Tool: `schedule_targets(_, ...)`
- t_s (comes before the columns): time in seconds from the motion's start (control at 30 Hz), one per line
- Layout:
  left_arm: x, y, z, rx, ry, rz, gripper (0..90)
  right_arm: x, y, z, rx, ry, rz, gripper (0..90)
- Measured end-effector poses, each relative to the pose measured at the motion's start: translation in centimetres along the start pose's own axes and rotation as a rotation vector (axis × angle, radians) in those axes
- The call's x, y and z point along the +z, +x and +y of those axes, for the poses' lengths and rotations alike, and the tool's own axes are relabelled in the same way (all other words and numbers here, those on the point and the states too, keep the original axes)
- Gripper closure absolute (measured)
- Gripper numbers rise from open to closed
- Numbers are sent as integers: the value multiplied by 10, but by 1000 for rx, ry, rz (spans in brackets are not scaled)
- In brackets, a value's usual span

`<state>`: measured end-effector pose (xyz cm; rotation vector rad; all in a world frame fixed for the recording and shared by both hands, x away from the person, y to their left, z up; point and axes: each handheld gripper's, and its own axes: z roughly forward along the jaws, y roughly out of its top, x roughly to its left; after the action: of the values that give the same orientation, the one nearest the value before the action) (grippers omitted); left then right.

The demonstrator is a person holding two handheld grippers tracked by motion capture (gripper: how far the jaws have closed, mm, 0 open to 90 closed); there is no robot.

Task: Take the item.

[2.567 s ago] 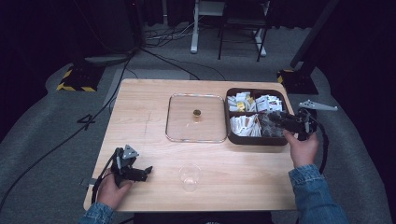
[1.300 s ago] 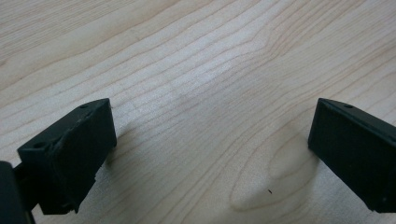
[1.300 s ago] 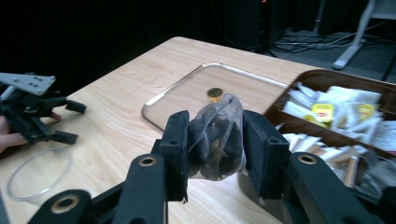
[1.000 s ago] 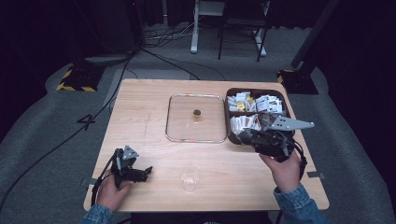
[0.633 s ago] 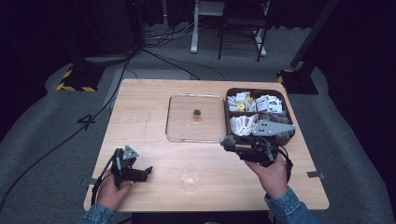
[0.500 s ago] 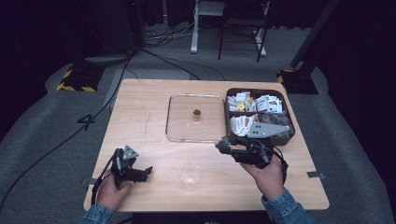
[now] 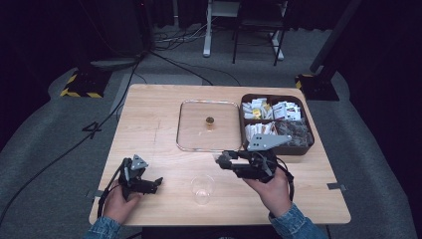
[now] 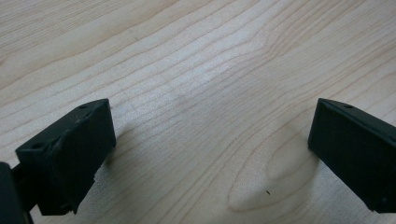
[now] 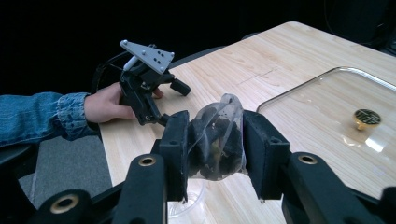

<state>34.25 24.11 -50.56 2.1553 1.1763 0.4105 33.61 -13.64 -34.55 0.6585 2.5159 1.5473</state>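
Item: small clear packet (image 9: 217, 137) of dark contents, crumpled and glossy, standing upright in your right gripper (image 9: 215, 140); its fingers (image 9: 175, 140) are clamped on both sides of it. Location: above the bench (image 7: 149, 114), just up and right of the clear cup (image 7: 202, 188), your landmark. The cup lies down and left of the packet, far nearer your right hand. Left gripper (image 7: 142, 183): well left of the cup, resting on the bench, fingers (image 8: 74, 140) wide apart, holding nothing. Glass lid (image 7: 209, 124) and compartment box (image 7: 276, 124): beyond the cup.

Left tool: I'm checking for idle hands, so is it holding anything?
No: the left tool has its jaws wide apart over bare table.
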Motion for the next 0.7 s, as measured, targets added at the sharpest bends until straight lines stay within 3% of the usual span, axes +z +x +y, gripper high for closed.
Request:
schedule_targets(0.13, 0, 0, 0, 0, 1, 0, 11, 10, 5, -1, -24, 40, -2, 627)
schedule_targets(0.7, 0, 0, 0, -1, 1, 0, 11, 55, 11, -20, -4, 151, 79, 627)
